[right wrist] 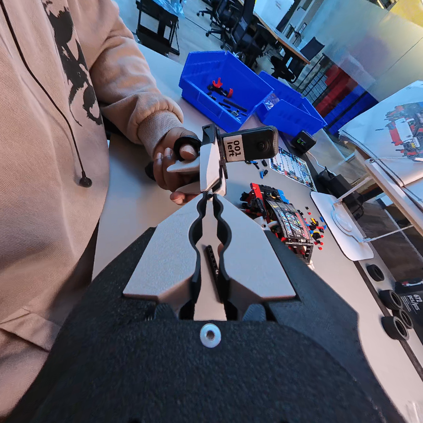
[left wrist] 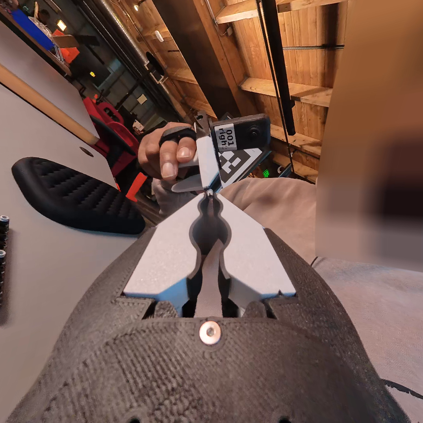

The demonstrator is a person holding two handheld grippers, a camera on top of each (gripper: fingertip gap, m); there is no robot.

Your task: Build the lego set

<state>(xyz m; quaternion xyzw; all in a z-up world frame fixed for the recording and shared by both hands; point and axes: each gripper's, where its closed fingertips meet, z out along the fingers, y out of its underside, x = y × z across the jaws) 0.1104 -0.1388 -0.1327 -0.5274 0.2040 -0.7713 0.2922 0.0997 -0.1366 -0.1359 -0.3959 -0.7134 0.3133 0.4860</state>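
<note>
Tip to tip above the bench (right wrist: 128, 206), both the left claw (left wrist: 210, 196) and right claw (right wrist: 209, 196) are closed on one tiny dark piece (right wrist: 209, 195), while the half-built model (right wrist: 281, 219) lies right of them amid loose bits, with blue bins (right wrist: 229, 91) beyond.

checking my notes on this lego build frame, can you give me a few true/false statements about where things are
1. The two grippers meet tip to tip over a tiny part. True: left gripper, right gripper.
2. The part-built lego model is held in the air. False: it rests on the table.
3. The nearest blue bin holds a few pieces. True.
4. Black tyres are stacked inside that bin. False: they lie on the table edge.
5. The long black beam lies on the table. True.
</note>
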